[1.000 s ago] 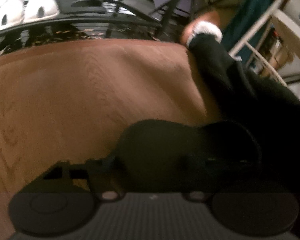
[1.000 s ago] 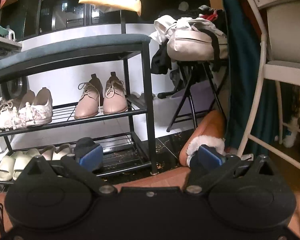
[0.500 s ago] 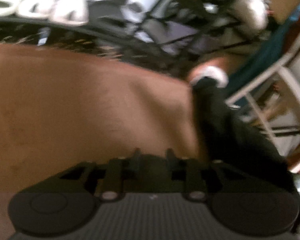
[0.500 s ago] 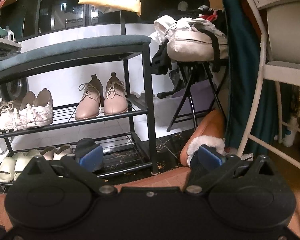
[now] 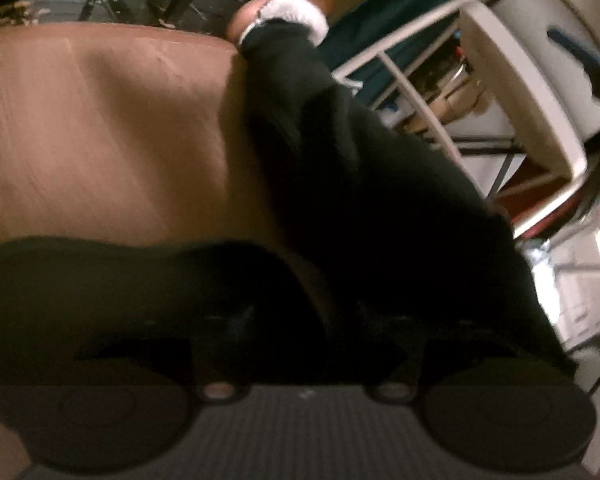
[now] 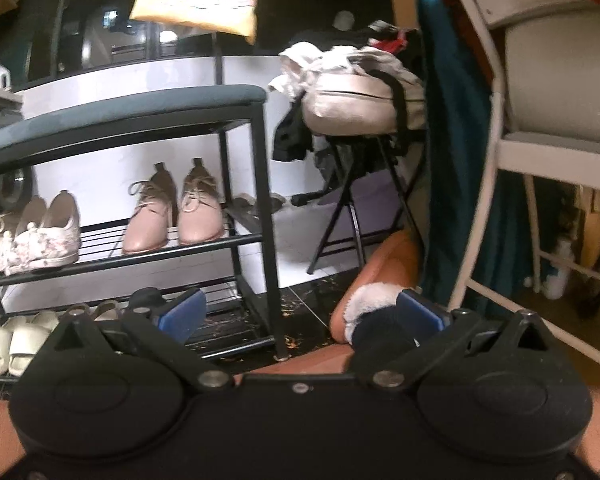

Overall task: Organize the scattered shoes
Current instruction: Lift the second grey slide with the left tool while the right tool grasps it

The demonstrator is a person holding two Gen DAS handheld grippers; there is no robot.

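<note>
Shoes: pink lace-ups [image 6: 174, 216] on shoe rack [image 6: 266, 216]; your right gripper [image 6: 300, 312] gapes wide, empty; left gripper [image 5: 300, 320] unreadable. Risk: blurred swing clips rack post.

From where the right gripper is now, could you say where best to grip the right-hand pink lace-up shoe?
Probably pinch the pink lace-up shoe across its narrow toe, coming from the front: toe faces outward, and the bench seat blocks reaching down.
</note>
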